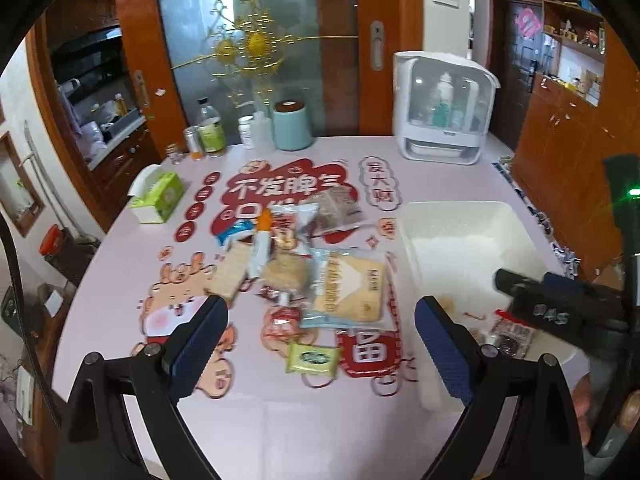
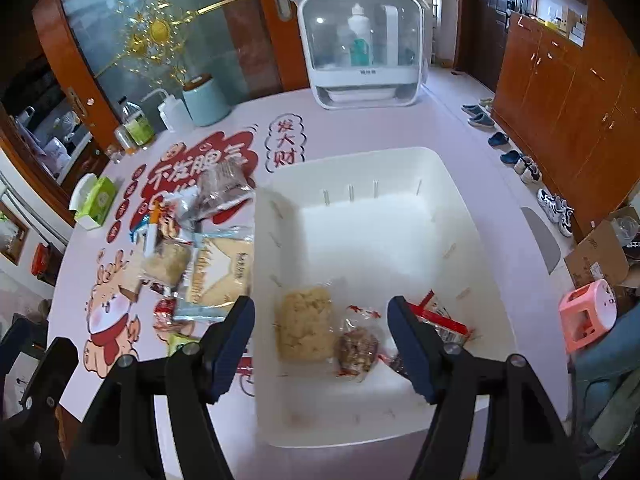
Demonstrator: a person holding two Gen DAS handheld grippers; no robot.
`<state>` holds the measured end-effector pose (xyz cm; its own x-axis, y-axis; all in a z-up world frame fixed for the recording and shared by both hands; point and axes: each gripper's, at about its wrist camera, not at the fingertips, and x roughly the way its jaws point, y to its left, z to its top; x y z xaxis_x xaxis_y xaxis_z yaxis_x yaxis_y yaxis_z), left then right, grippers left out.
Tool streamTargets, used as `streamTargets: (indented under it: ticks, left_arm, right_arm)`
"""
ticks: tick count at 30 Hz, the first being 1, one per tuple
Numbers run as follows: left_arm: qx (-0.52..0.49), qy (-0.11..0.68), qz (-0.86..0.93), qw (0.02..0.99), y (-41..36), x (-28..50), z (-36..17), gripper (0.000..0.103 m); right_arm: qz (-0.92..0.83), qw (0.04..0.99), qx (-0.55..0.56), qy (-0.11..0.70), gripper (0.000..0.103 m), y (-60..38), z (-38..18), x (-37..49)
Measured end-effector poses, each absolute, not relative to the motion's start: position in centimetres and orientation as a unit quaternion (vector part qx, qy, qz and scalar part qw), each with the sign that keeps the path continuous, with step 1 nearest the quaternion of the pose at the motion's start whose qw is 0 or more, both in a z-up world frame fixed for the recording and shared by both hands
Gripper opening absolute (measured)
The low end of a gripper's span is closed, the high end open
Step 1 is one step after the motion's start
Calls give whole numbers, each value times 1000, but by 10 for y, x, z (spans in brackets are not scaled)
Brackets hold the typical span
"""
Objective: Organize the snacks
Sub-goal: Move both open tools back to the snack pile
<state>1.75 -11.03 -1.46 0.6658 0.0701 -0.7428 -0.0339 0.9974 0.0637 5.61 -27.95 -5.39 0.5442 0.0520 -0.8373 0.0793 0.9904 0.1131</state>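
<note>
Several wrapped snacks lie in a pile [image 1: 288,252] mid-table, among them a large pale cracker packet [image 1: 348,288] and a small green packet [image 1: 314,358]. My left gripper [image 1: 320,332] hovers open over the pile's near end, holding nothing. To the right of the pile stands a white bin [image 2: 360,168]. Inside it lie a pale crumbly cake packet [image 2: 306,328], a brown nut packet [image 2: 358,350] and a red packet [image 2: 444,320]. My right gripper [image 2: 322,320] hangs open above these, nothing between its pads. Its black body [image 1: 560,308] shows over the bin in the left wrist view.
The pink printed tablecloth [image 1: 280,420] covers a round table. At its far side stand a green tissue box [image 1: 160,196], bottles [image 1: 210,128], a teal canister [image 1: 292,124] and a white appliance [image 1: 440,108]. On the floor to the right are a pink stool [image 2: 588,312] and a cardboard box [image 2: 600,256].
</note>
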Motion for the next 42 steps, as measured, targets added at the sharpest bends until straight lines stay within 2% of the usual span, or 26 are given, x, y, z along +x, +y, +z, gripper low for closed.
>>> streamTargets:
  ticks: [6, 14, 19, 23, 31, 35, 40, 42]
  left_arm:
    - [-8, 403, 34, 915, -63, 25, 1, 94]
    - [9, 396, 23, 918, 0, 64, 27, 94]
    - [36, 384, 9, 923, 46, 107, 53, 94]
    - [37, 389, -2, 921, 78, 148, 51, 94]
    - [43, 464, -38, 884, 97, 234, -28, 94]
    - [11, 506, -45, 861, 92, 262, -77, 94]
    - [-1, 546, -33, 837, 77, 284, -131, 94]
    - [7, 561, -32, 827, 70, 289, -150, 90]
  right_arm:
    - [-1, 901, 43, 431, 69, -258, -33, 41]
    - [-27, 908, 55, 414, 69, -223, -21, 46]
    - [-41, 914, 27, 402, 69, -184, -6, 74]
    - [-49, 904, 15, 424, 69, -157, -8, 115]
    - [-82, 891, -18, 446, 69, -131, -19, 207]
    - [-48, 880, -16, 472, 69, -134, -33, 253]
    - [-11, 857, -28, 515, 69, -134, -76, 313]
    - [-1, 843, -24, 537, 69, -136, -102, 331]
